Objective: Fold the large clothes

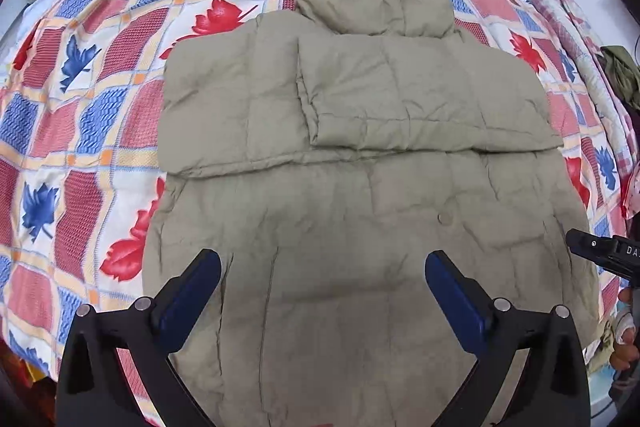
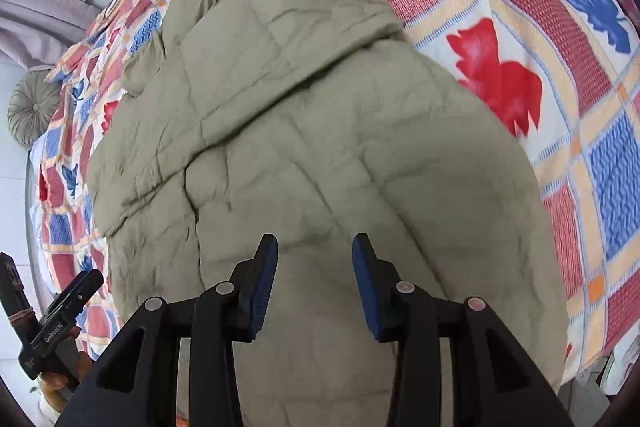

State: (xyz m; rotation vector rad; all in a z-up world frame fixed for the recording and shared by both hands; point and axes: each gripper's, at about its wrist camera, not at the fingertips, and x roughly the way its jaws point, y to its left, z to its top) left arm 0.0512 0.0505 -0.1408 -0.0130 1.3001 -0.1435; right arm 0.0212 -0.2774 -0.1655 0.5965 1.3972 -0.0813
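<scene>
Left gripper [image 1: 323,269] gapes wide, empty, hovering above the hem end of the khaki padded jacket [image 1: 360,131]. Right gripper [image 2: 315,253] part open, nothing between pads, jacket spread directly below and ahead on the patterned bedspread [image 1: 100,75]. Sleeves look folded across chest. Risk: puffy filling springs back, undoing the fold; thin pinch could slip.
</scene>
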